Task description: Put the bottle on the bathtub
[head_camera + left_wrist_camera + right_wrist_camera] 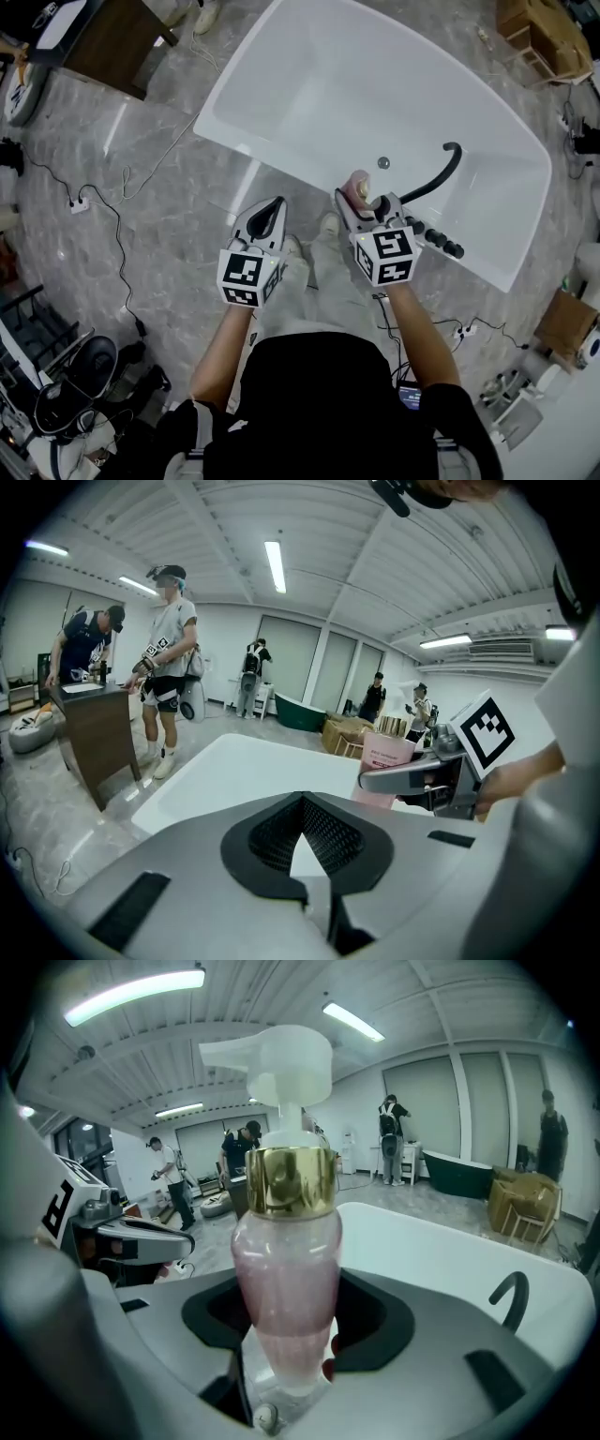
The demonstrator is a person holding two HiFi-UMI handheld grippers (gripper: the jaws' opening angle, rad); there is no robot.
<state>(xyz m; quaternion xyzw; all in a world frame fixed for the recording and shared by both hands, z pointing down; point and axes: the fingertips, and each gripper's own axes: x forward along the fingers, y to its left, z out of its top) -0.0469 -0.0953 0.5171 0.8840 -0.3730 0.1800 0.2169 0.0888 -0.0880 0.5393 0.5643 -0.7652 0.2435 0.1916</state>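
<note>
A pink pump bottle (286, 1279) with a gold collar and white pump head stands upright between the jaws of my right gripper (286, 1340), which is shut on its lower body. In the head view the bottle (357, 187) and right gripper (355, 201) sit over the near rim of the white bathtub (309, 84); whether the bottle touches the rim is hidden. My left gripper (272, 206) hangs just left of it, outside the tub, shut and holding nothing. The left gripper view shows its closed jaws (302, 803), with the bottle (386, 759) to the right.
A black curved spout (442, 176) and black knobs (436, 239) sit on the tub's rim right of the bottle. A dark wooden table (112, 37) stands at the upper left. Cables and a power strip (80, 203) lie on the marble floor. Several people stand in the background.
</note>
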